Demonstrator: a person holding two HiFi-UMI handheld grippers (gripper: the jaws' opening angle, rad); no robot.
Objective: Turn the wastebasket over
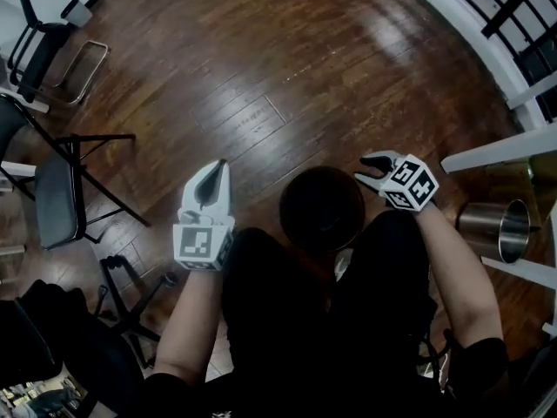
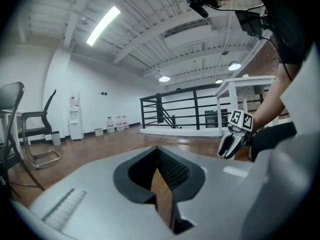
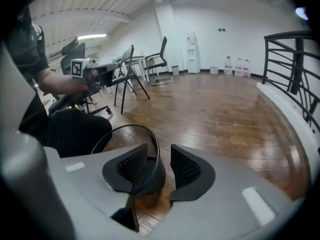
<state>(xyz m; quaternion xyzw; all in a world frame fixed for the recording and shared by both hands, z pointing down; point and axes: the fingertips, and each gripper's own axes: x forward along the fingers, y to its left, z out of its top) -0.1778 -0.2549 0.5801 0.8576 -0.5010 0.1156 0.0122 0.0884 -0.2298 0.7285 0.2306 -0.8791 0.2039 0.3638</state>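
We see a black mesh wastebasket and a brown plank floor. The left gripper and right gripper are white, with black pads and black-and-white square markers. The bin is silver.

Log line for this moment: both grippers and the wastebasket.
left gripper: shut, empty, beside wastebasket | right gripper: open, basket rim between jaws, unclamped | wastebasket: mouth up, not yet turned over
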